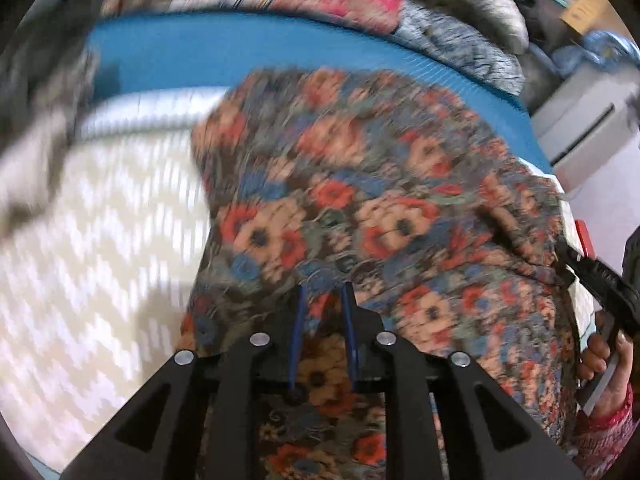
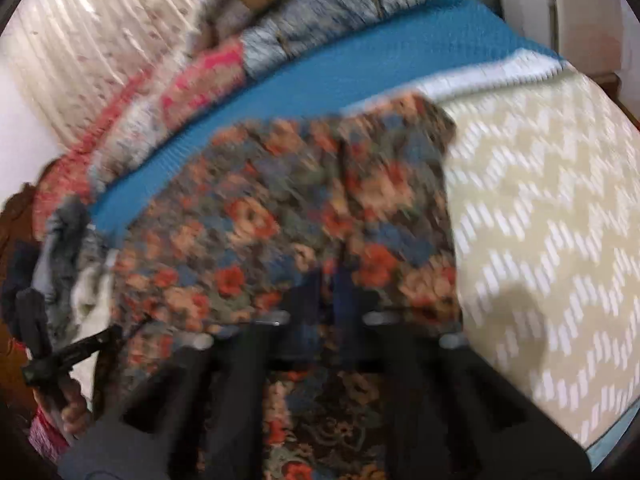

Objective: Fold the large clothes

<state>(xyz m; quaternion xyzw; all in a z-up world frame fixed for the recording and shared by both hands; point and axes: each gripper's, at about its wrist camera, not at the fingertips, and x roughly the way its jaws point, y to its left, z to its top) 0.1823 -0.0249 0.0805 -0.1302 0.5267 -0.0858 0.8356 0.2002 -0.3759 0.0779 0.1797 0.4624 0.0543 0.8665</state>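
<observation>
Floral fabric (image 1: 360, 200) in red, peach and blue fills both blurred views, spread over a cream zigzag-patterned mat (image 1: 100, 260) with a blue mat (image 1: 240, 56) at its far edge. Left tongs (image 1: 324, 292) stand narrow with a fold of the cloth pinched between their blue pads, and this view alone shows the right tongs (image 1: 568, 256) biting the cloth's edge. Only the right wrist view shows a pale curtain (image 2: 100, 40); there the right tongs (image 2: 328, 280) are narrow on the fabric (image 2: 300, 200).
</observation>
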